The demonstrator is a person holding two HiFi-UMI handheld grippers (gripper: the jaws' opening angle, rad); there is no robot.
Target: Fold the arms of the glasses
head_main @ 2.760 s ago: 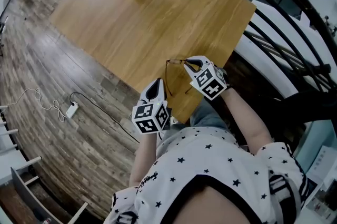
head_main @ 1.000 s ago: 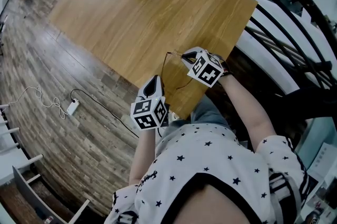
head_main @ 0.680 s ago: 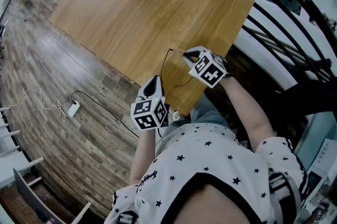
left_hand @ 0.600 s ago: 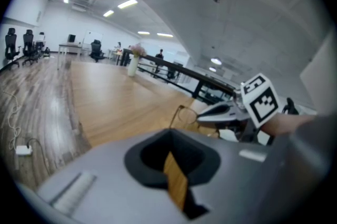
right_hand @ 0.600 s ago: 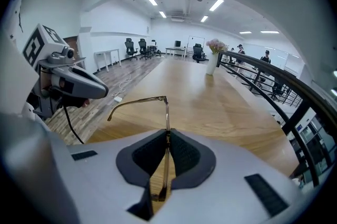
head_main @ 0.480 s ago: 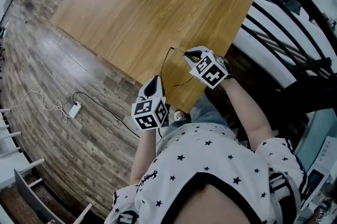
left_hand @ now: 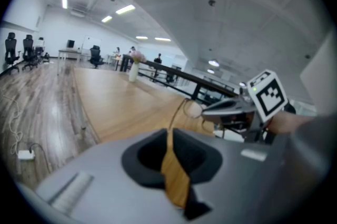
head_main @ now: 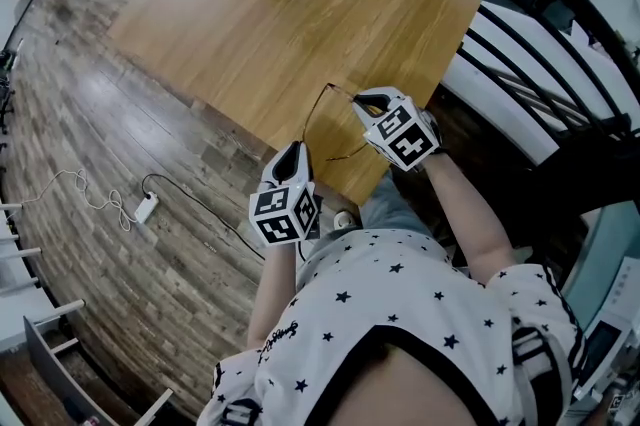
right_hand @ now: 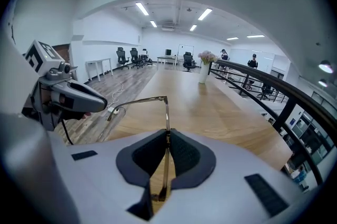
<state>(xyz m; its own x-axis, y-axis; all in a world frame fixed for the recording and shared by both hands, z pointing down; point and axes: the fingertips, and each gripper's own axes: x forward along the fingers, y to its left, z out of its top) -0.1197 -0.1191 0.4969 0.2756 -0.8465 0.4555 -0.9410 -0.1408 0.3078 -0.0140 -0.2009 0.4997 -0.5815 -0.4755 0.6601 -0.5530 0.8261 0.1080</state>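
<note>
Right claw (right_hand: 168,136): pressed together on one thin arm (right_hand: 167,116) of the brass-coloured wire glasses (right_hand: 138,101), which stand out ahead of it, clear of the wood.
Left claw (left_hand: 169,136): jaws have just been opening and are now slightly apart. The other arm's tip runs into the gap, apparently unpressed.
Light wooden rectangular table (head_main: 300,24): below and ahead of both claws.
Glasses: between the two claws, above the table's near corner. The front bar is ahead of the right claw.
Lens (left_hand: 195,109): just ahead of the left claw.
Step in hand, judged: folding the freed arm.
Method, judged: keep the right pinch still. Sweep the free arm flat across behind the lenses, pushing near its tip and in the hinge's plane. Do not twist the wire. Stay over the table.
</note>
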